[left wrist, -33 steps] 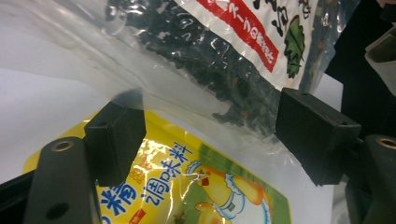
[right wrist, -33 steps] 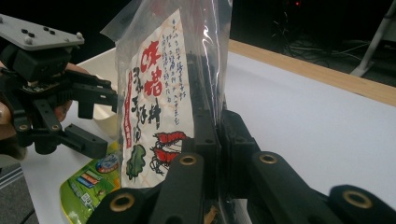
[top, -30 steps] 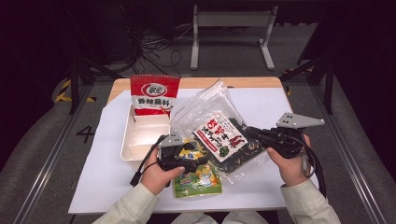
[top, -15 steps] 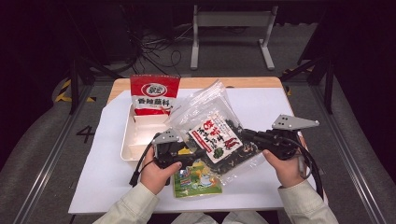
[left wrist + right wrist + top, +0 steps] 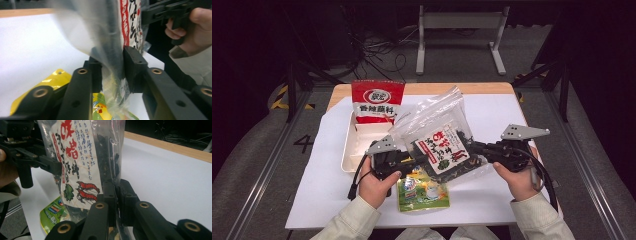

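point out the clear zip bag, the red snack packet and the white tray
clear zip bag (image 5: 432, 112): high view, empty upper part of the bag.
red snack packet (image 5: 377, 101): high view, middle of its front.
white tray (image 5: 348, 150): high view, left rim.

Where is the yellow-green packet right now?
In the high view the yellow-green packet lies flat on the white sheet near the front edge, just below the clear seaweed bag and beside the left hand.

High view looks down and forward from above the person's side onto the white-covered tabletop. Left gripper view sits very close, peering along its black tongs. Right gripper view does likewise along its tongs. All three share the clear plastic bag of dark seaweed with a red-and-white label.
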The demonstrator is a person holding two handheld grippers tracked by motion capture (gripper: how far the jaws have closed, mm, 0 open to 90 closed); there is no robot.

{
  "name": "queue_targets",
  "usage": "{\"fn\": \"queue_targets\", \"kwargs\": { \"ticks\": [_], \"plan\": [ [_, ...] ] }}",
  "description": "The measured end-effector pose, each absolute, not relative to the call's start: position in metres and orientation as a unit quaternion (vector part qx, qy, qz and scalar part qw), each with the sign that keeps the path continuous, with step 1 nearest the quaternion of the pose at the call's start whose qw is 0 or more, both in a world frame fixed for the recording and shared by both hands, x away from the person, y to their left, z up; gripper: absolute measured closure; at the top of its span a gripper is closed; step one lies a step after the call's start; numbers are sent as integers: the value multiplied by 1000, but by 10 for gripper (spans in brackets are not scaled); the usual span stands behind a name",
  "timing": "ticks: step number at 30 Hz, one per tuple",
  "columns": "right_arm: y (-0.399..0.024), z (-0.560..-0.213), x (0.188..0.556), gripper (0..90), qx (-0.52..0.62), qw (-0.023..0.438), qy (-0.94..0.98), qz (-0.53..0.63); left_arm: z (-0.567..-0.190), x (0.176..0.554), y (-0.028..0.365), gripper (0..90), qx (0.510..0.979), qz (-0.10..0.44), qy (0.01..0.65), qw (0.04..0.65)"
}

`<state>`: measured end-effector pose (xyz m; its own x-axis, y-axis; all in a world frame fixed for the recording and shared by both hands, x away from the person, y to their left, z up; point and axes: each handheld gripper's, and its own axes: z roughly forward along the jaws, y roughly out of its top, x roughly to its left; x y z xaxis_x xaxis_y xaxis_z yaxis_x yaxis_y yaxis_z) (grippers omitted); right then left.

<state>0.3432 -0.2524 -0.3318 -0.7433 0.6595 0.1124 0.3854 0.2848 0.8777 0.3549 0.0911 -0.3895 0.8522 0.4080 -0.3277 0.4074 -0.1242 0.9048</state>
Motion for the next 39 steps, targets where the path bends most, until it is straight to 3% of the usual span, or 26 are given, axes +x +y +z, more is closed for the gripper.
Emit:
{"fn": "queue_targets", "kwargs": {
  "ticks": [5,24,39],
  "plan": [
    [-255,-334,345,830,329,127,792,499,-385,352,93,741,748,-11,270,606],
    [-264,-331,345,628,315,136,796,499,-360,342,103,765,764,16,235,601],
    [-287,-330,345,617,343,150,789,487,-335,338,117,763,791,49,201,576]
  ]
}}
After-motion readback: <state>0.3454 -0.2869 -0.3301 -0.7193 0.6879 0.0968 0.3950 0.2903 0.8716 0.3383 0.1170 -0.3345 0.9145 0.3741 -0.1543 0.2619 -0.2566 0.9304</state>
